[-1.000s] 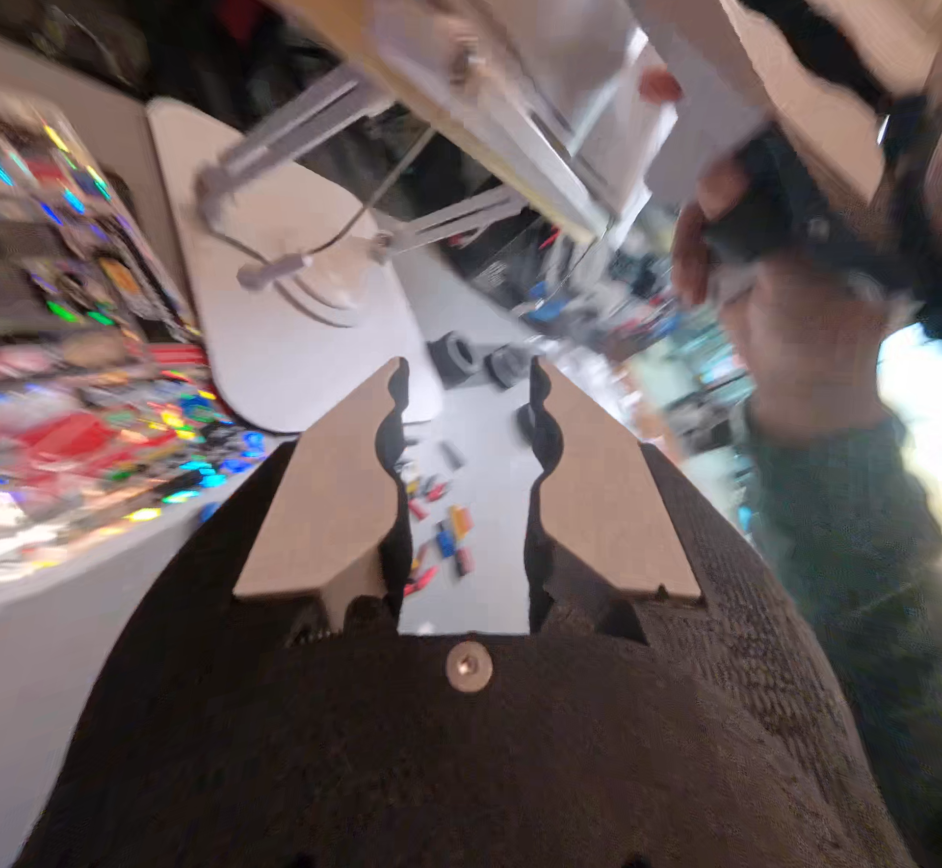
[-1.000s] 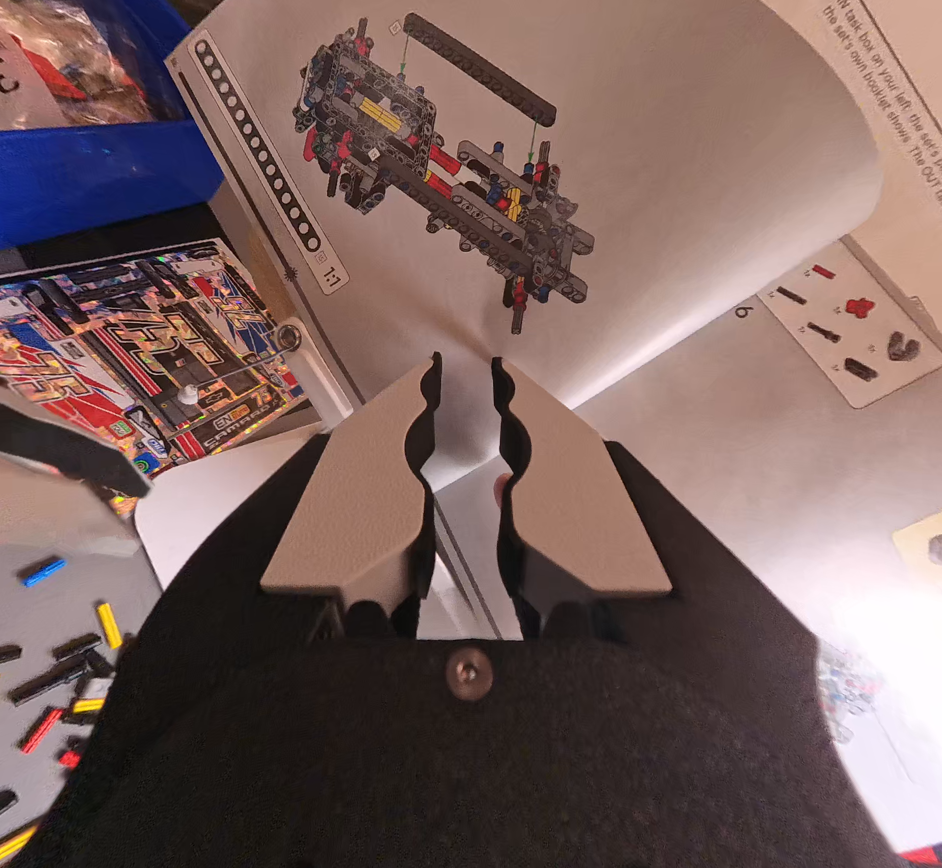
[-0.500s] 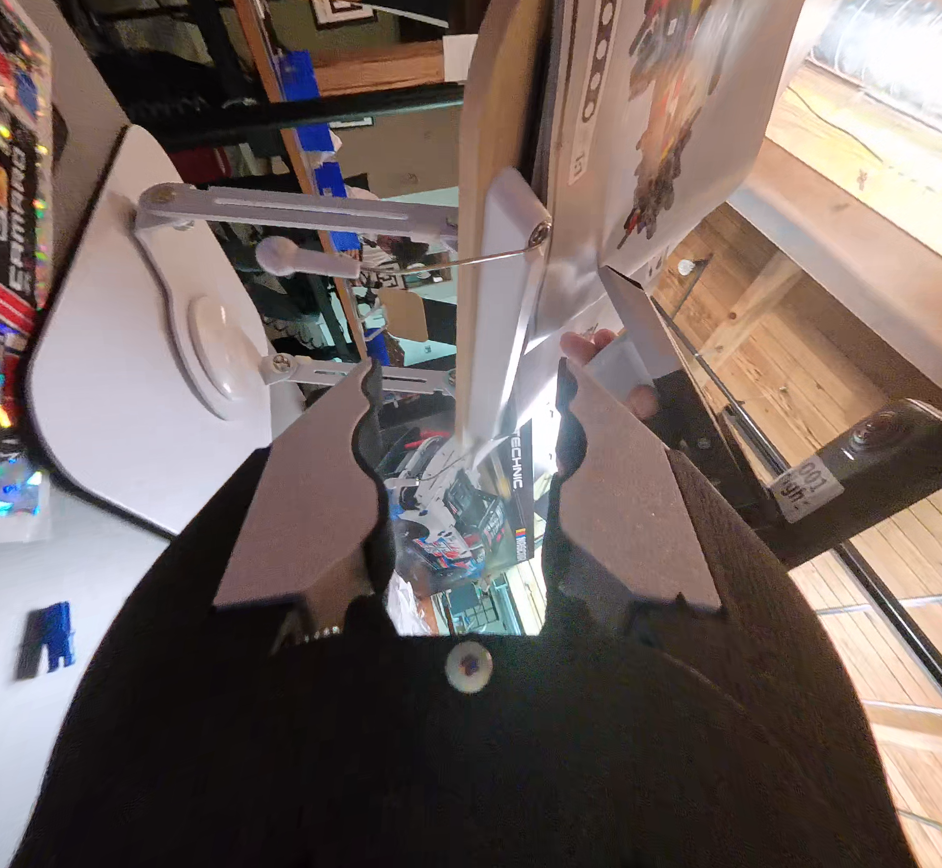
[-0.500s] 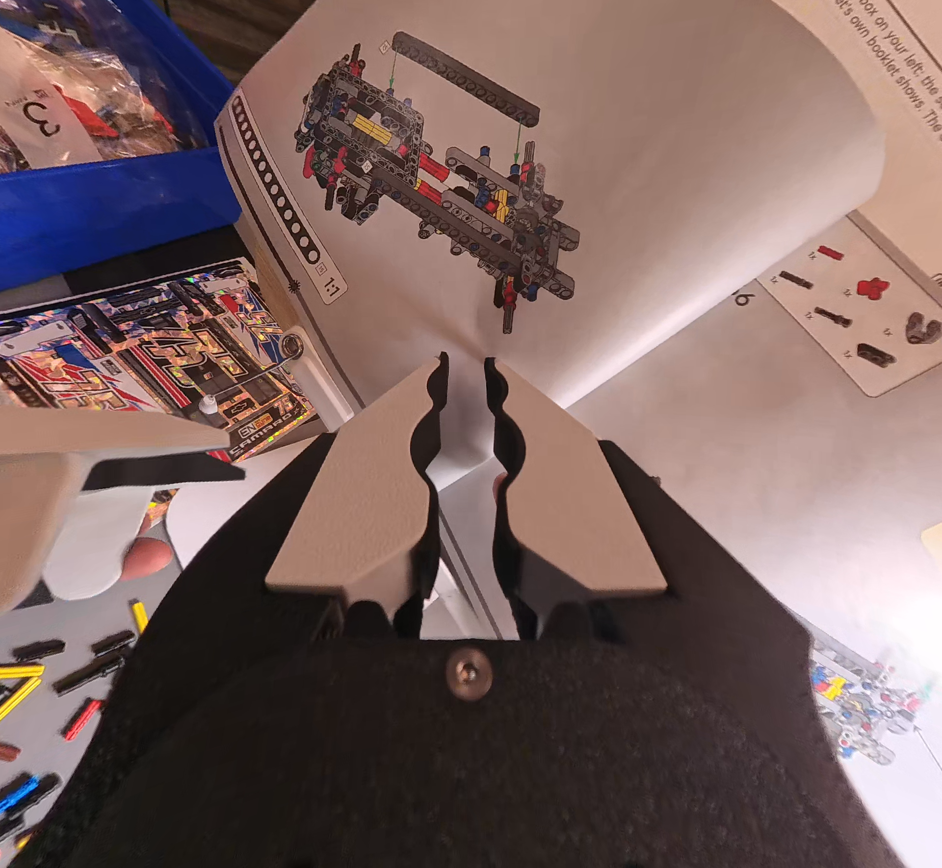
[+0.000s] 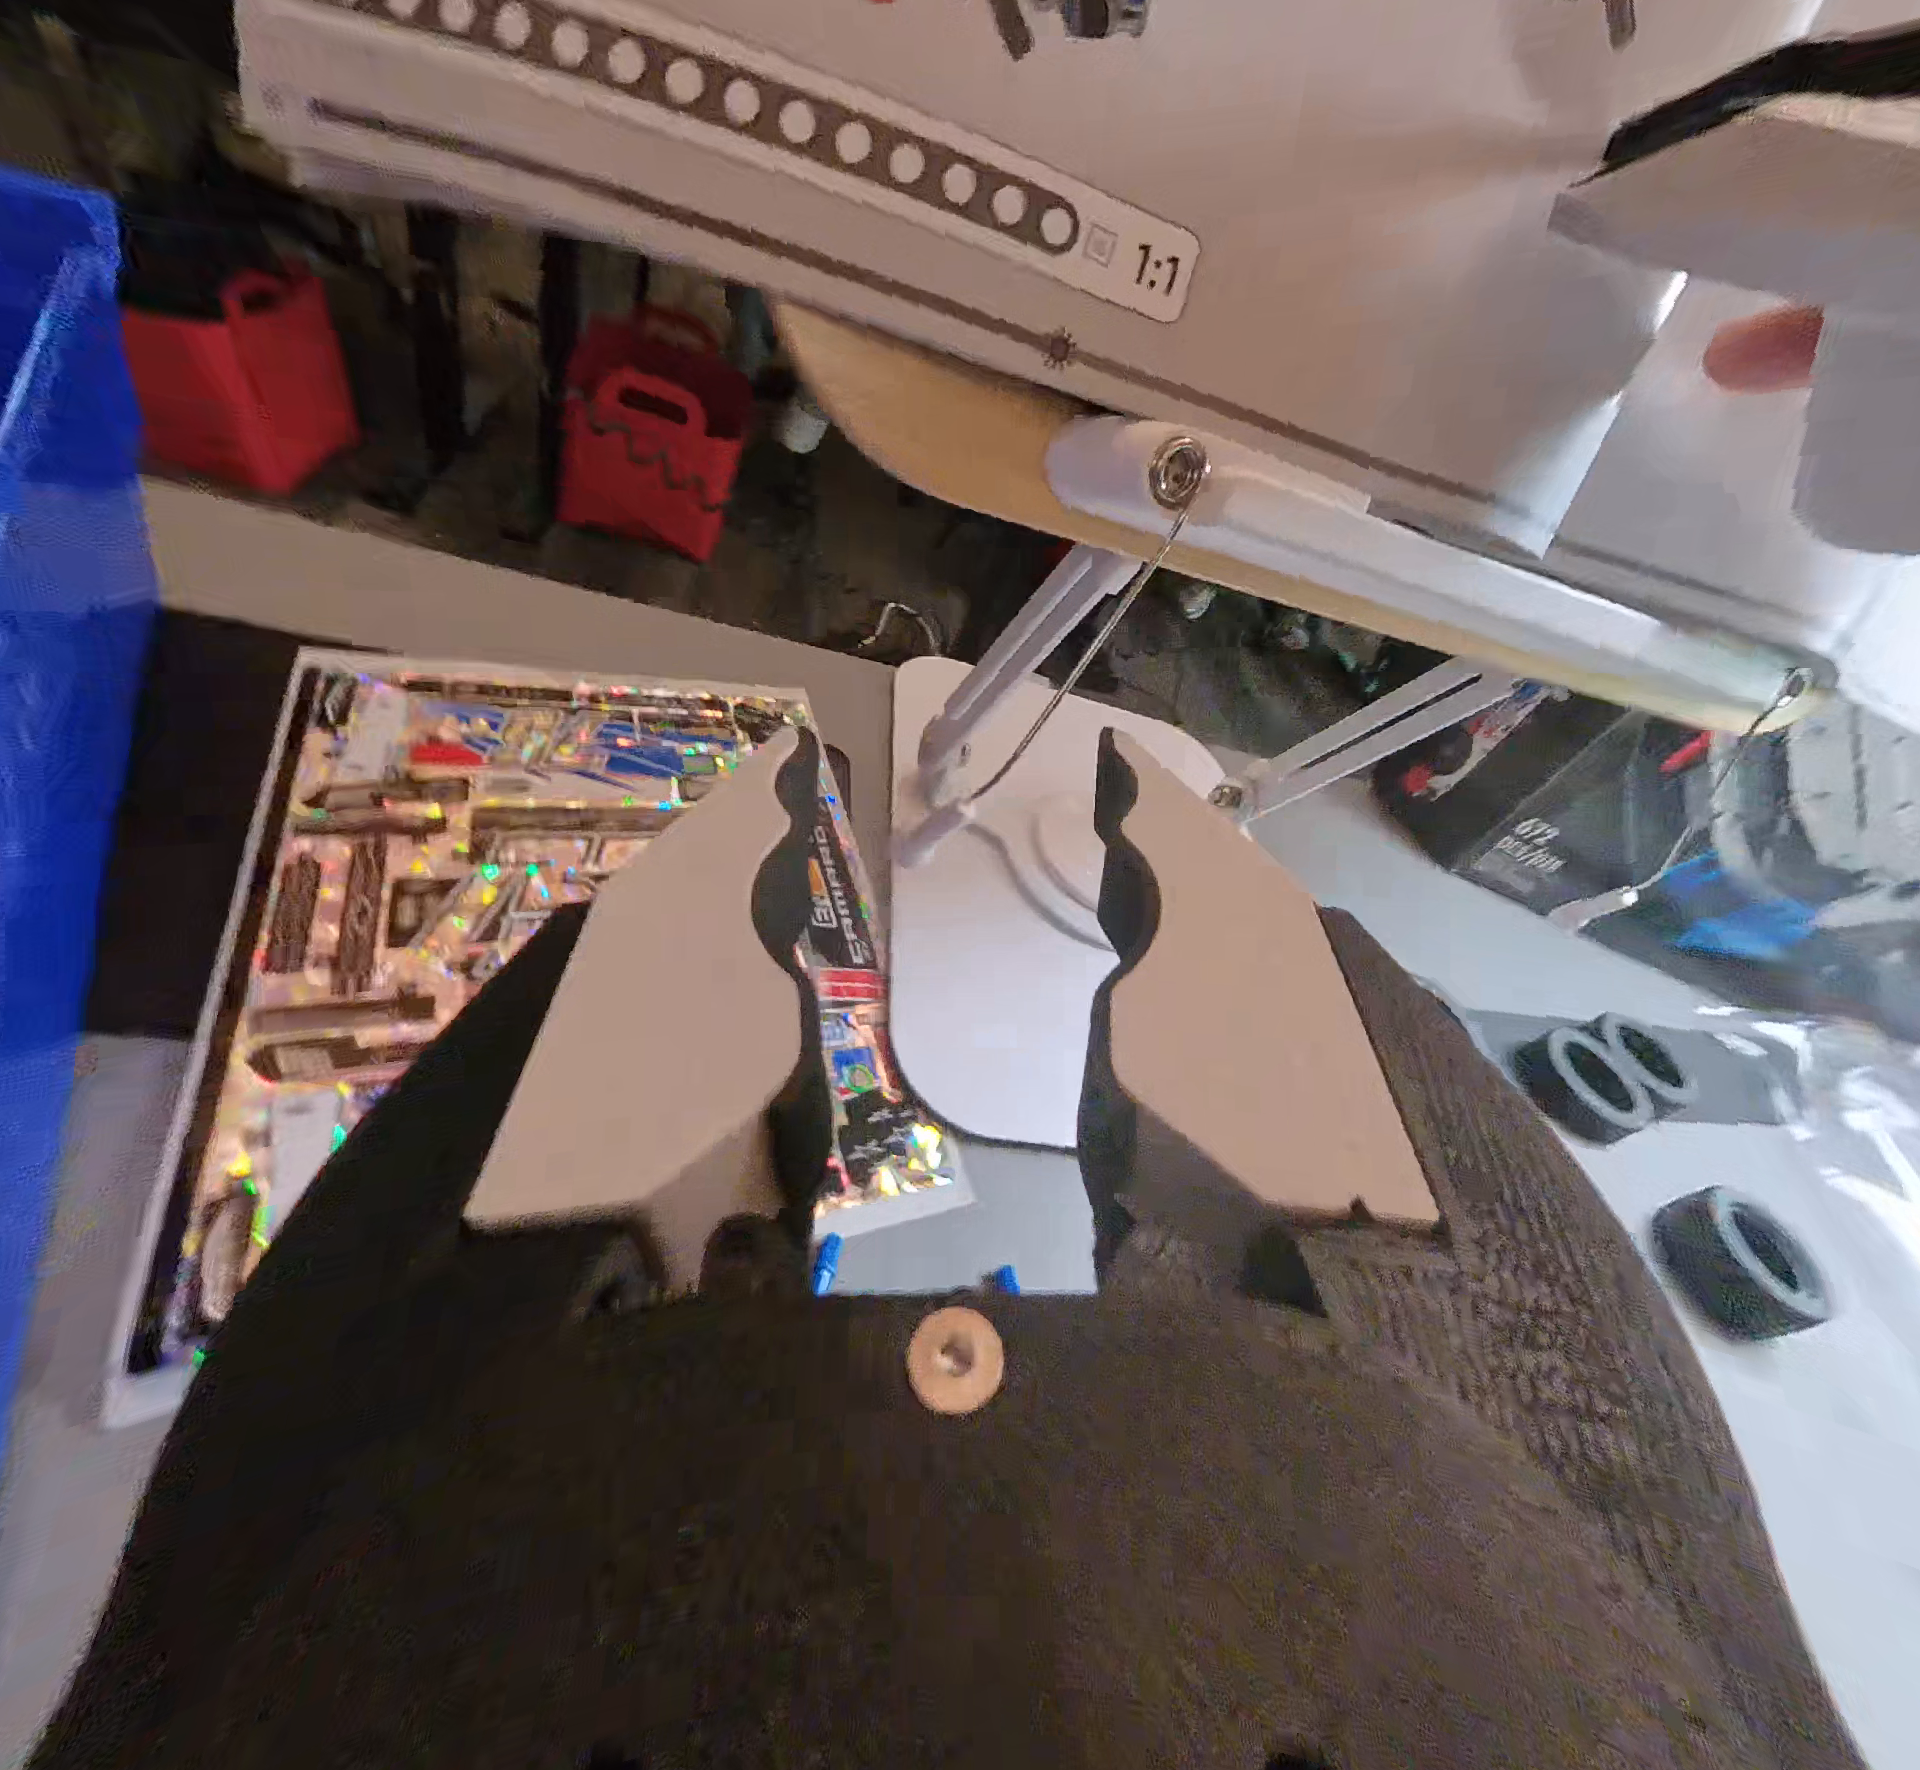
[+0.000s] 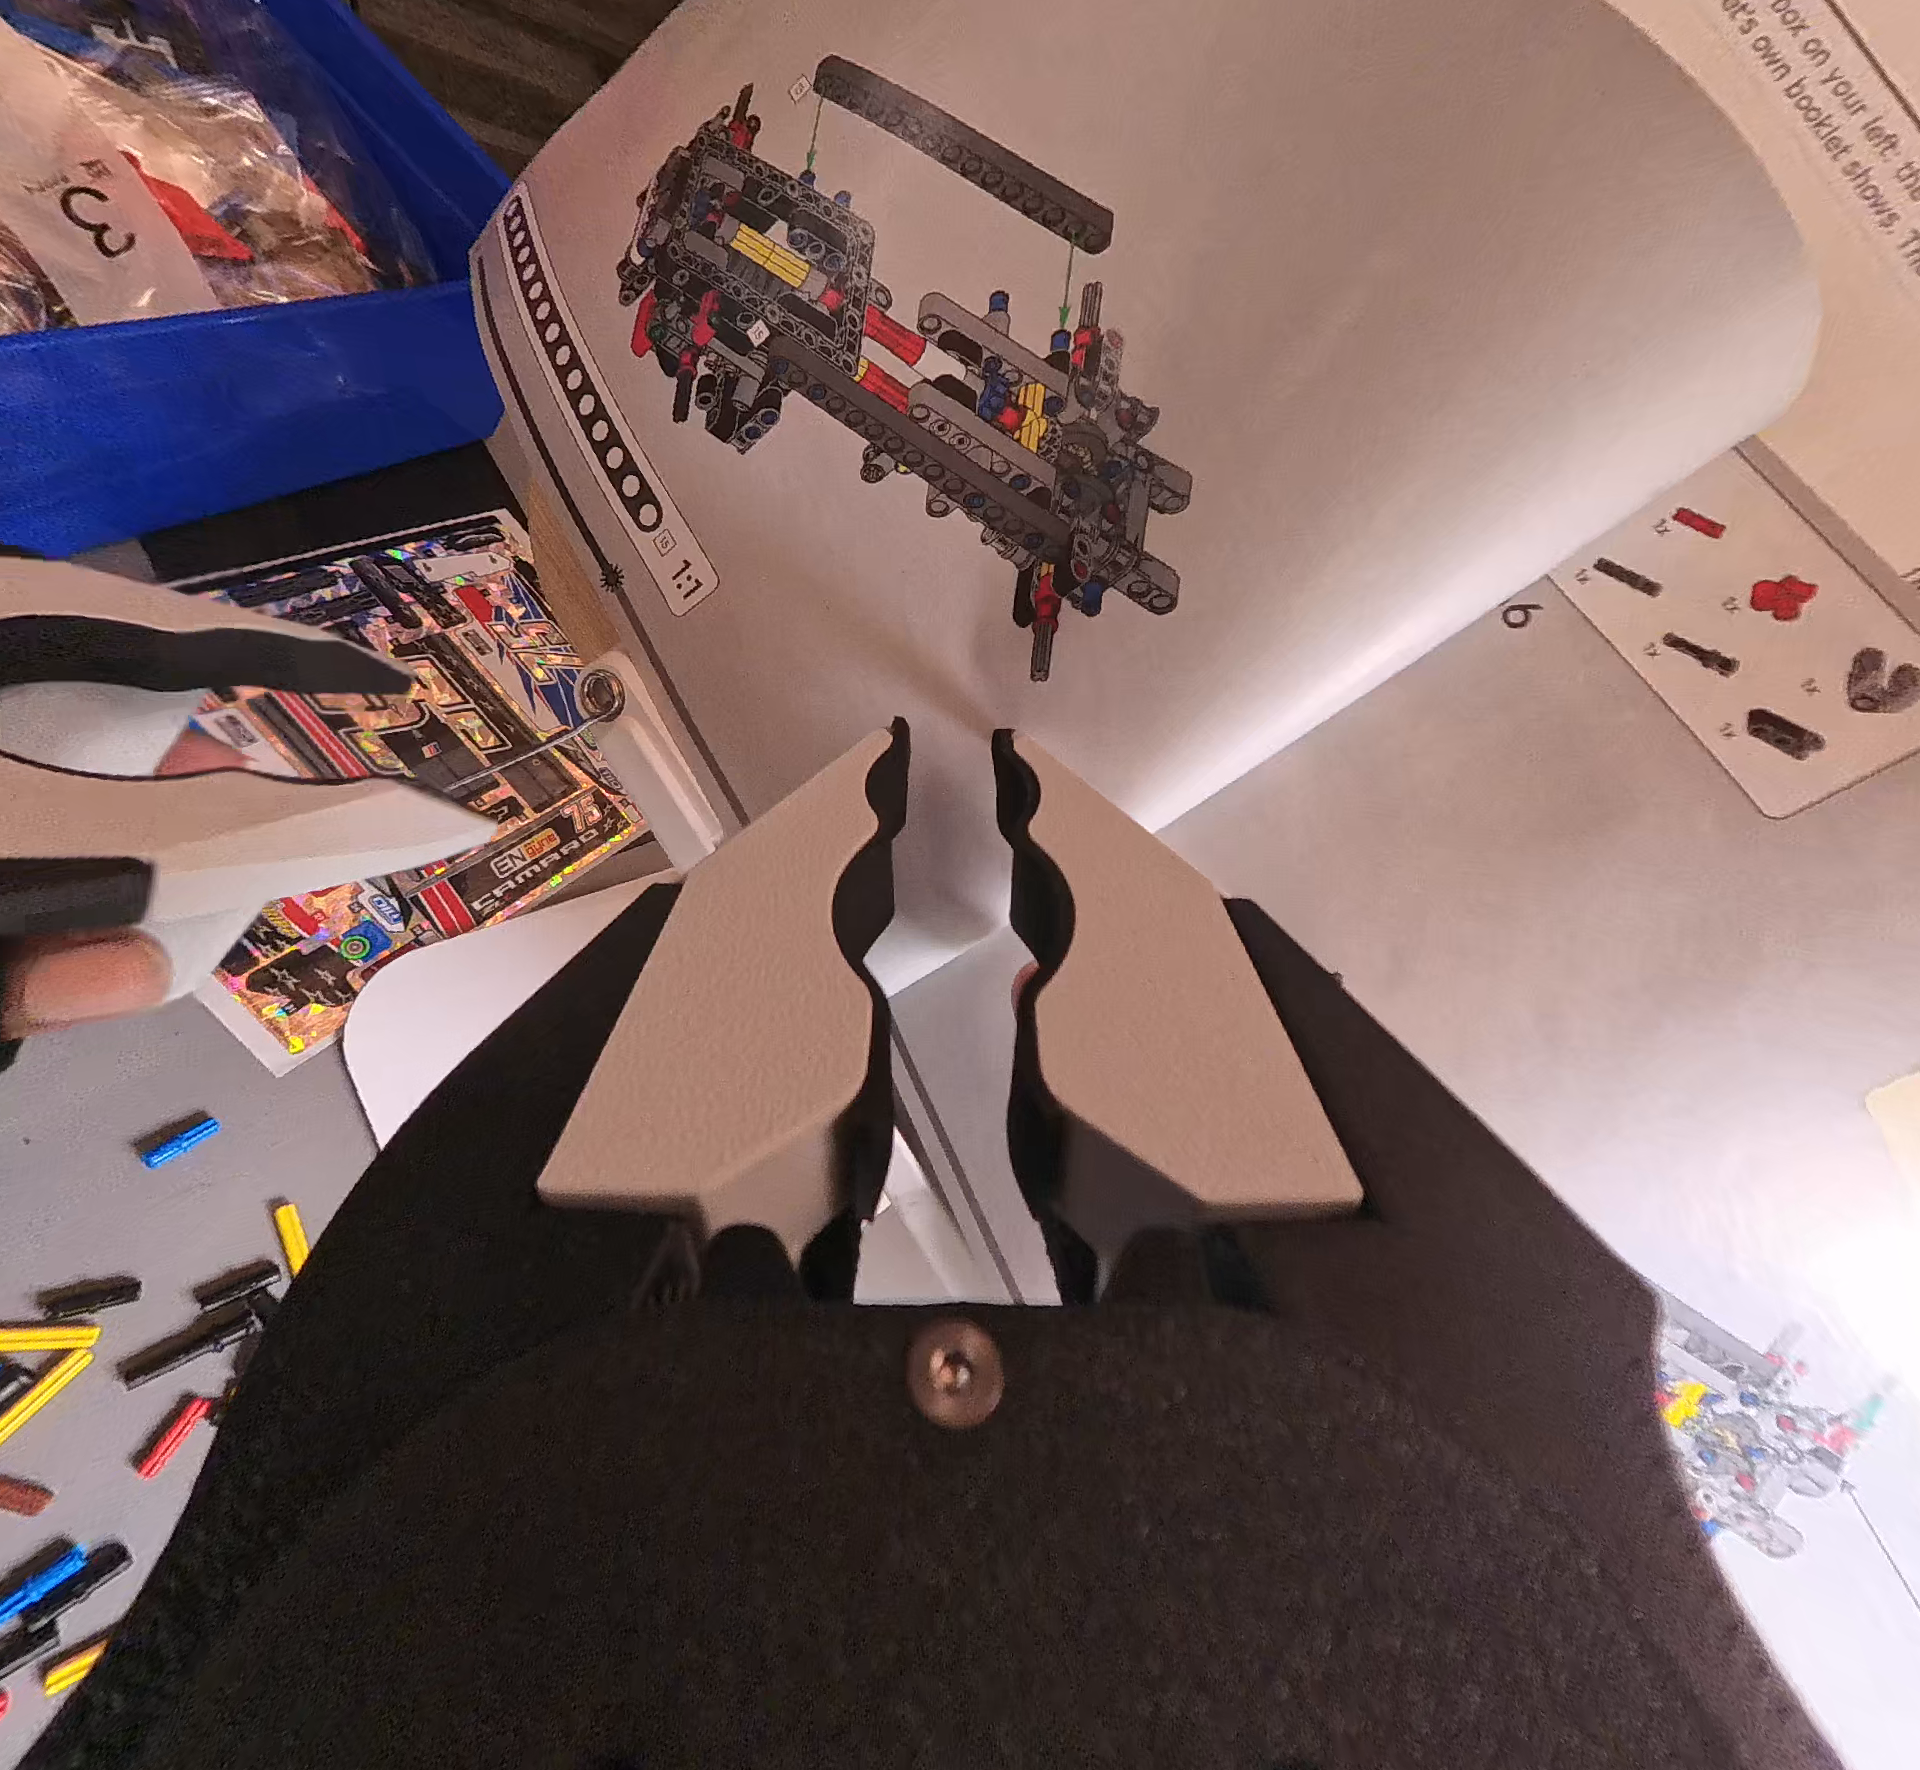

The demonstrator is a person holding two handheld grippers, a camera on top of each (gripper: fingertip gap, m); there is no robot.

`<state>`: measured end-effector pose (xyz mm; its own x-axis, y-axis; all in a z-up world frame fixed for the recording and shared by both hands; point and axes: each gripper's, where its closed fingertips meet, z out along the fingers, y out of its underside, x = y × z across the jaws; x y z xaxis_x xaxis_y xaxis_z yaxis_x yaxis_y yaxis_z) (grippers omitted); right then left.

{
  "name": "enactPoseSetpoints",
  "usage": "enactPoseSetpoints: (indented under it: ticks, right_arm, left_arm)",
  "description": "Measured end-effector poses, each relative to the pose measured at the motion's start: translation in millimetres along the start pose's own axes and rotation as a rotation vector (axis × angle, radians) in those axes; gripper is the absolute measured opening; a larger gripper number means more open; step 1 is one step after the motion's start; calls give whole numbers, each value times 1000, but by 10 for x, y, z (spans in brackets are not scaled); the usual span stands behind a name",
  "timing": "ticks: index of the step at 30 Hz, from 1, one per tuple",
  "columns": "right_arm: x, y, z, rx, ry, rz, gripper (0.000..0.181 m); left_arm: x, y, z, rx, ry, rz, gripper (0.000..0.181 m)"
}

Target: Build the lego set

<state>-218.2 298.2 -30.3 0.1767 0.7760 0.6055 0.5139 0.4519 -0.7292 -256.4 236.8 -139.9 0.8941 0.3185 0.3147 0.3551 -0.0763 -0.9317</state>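
Note:
The instruction booklet stands on a white book stand (image 5: 987, 993). Its open page (image 6: 1299, 214) shows a chassis drawing and curls upward. My right gripper (image 6: 948, 738) is shut on the lower edge of that page, with the paper pinched between the narrow jaws. My left gripper (image 5: 951, 754) is open and empty. It hovers over the stand's base and the shiny sticker sheet (image 5: 436, 868). The page also shows in the left wrist view (image 5: 1299, 193). The left gripper shows at the left edge of the right wrist view (image 6: 312, 733). Loose Lego pins and axles (image 6: 94, 1325) lie on the grey table.
A blue bin (image 6: 239, 390) with bagged parts stands at the back left. Black tyres (image 5: 1600, 1076) lie on the table to the right of the stand, near the dark Lego box (image 5: 1538, 847). Red bags (image 5: 644, 442) sit on the floor beyond the table.
My left gripper has swung round and now points at the stand base and sticker sheet, still open. My right gripper keeps hold of the page and has barely moved.

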Motion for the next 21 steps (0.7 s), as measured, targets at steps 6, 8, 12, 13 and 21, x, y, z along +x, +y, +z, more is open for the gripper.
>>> enactPoseSetpoints:
  ticks: [6,8,12,13,21]
  right_arm:
    - [12,5,-7,1,-8,8,12]
    - [15,4,-3,6,-10,15,12]
    - [10,1,3,5,-9,19,11]
    - [7,0,3,3,-9,15,12]
    - [5,6,-2,1,-11,4,14]
  left_arm:
    - [-110,-60,43,-151,-55,418,5]
    - [-194,-221,-33,-124,-93,552,7]
    - [-222,-586,-84,-88,-159,958,10]
    - [-205,-669,-68,-90,-170,1072,12]
    - [-105,-912,113,-73,-148,1600,14]
